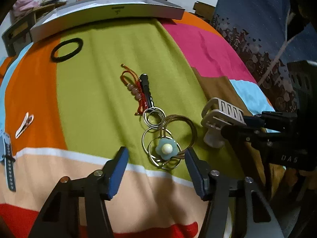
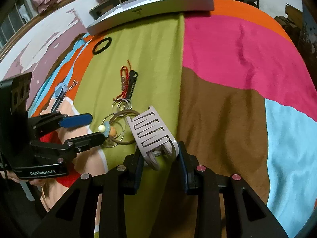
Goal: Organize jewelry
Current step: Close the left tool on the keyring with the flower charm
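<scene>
Left wrist view: the spread left gripper (image 1: 156, 156) straddles a blue flower-shaped charm on tangled metal rings (image 1: 165, 148); right wrist view: the right gripper (image 2: 159, 154) pinches a pale plastic claw clip (image 2: 151, 130) (held by its hinge end, it may slip).

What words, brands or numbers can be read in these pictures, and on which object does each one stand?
"GenRobot.AI": white letters on the black body of the left gripper, seen in the right wrist view.
"DAS": faint raised letters, hard to read, on the black body of the right gripper, seen in the left wrist view.
Small dark mark on the front wall of the grey tray: too blurred to read.
Colourful pictures on the wall behind: no readable text.
</scene>
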A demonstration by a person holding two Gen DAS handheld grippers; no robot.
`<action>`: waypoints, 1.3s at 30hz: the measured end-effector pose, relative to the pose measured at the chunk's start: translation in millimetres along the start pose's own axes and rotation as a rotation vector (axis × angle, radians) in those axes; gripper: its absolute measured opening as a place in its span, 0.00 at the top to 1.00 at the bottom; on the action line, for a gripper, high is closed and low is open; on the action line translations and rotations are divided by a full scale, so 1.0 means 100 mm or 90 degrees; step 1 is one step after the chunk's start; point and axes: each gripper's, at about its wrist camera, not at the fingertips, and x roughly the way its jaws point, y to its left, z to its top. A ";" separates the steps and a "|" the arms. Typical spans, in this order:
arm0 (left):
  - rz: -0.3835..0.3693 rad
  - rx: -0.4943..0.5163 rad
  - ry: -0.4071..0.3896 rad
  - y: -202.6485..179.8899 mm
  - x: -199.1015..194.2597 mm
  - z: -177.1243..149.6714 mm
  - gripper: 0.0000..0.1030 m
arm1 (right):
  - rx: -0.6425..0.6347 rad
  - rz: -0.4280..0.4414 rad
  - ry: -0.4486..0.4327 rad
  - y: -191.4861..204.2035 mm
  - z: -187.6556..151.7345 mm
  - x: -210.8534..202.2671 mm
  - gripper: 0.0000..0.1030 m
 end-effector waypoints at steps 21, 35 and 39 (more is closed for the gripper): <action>-0.017 0.019 0.010 -0.05 0.05 0.03 0.77 | 0.013 0.019 -0.055 -0.08 0.00 -0.06 0.75; -0.047 -0.074 -0.040 0.14 -0.34 0.15 0.77 | 0.011 0.061 -0.172 -0.10 0.08 -0.31 0.75; -0.055 -0.107 -0.066 0.25 -0.41 0.21 0.77 | 0.022 0.057 -0.216 -0.14 0.15 -0.42 0.75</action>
